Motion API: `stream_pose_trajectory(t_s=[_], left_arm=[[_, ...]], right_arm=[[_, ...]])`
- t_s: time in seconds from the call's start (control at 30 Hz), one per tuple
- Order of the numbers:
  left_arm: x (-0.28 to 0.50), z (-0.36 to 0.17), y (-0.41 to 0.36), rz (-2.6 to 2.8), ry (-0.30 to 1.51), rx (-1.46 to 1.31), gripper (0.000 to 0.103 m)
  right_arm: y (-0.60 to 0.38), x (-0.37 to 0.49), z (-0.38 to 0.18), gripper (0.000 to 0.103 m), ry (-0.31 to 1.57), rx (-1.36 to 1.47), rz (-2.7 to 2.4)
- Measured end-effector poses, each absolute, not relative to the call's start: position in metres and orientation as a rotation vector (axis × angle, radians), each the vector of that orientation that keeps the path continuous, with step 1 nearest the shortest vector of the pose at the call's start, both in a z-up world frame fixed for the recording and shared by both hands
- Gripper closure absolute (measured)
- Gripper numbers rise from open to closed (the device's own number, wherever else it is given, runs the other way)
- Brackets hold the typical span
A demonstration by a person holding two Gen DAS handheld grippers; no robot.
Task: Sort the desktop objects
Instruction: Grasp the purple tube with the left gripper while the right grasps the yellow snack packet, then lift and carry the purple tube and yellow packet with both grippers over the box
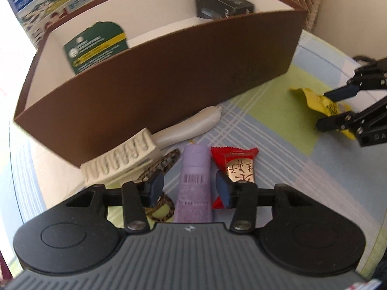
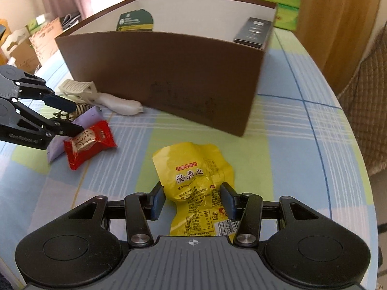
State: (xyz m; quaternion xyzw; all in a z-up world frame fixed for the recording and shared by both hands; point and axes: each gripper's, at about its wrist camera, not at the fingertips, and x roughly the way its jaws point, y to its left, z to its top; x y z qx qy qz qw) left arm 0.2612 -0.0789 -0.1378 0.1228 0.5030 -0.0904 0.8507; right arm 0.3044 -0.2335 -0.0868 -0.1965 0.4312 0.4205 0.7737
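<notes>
Both grippers poised low over loose items, fingers spread, nothing gripped yet.

Largest, the brown box [image 2: 169,72] fills the upper centre, open-topped to take sorted goods; a green card [image 2: 135,21] and a black carton [image 2: 254,32] already sit inside. Right gripper [image 2: 192,200] straddles the yellow snack pouch [image 2: 193,169] on the bench [image 2: 302,157], apparently lining up a pinch. Left gripper [image 1: 189,188] brackets the purple tube [image 1: 193,181], with the red candy packet [image 1: 235,166] just beside it at lower centre.
</notes>
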Motion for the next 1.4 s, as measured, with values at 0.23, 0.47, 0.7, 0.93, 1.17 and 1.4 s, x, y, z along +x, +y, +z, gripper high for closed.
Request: stream_pose_trajectory(t_s=[0.23,0.47,0.7,0.93,1.17,1.4], left_arm=[[0.267,-0.152,-0.088,-0.198,1.085,0.263,0.075],[0.243,-0.15,-0.087,-0.157,1.09,0.196,0.076],[0.21,-0.139,-0.067,-0.098,1.087,0.09,0.077],[0.199,-0.123,-0.052,-0.05,1.062,0.028,0.077],[0.195,-0.106,-0.05,-0.038,1.016,0.021,0.077],[0.19,-0.092,-0.049,-0.033,0.979,0.016,0.077]], right_arm=[[-0.229,0.302,-0.09,0.056,0.924,-0.438,0.911],[-0.221,0.295,-0.093,0.057,0.885,-0.504,0.903],[-0.223,0.299,-0.083,0.063,0.888,-0.454,0.903],[-0.225,0.305,-0.061,0.066,0.91,-0.35,0.929],[-0.228,0.302,-0.04,0.066,0.916,-0.26,0.959],[-0.229,0.297,-0.031,0.066,0.903,-0.242,0.965]])
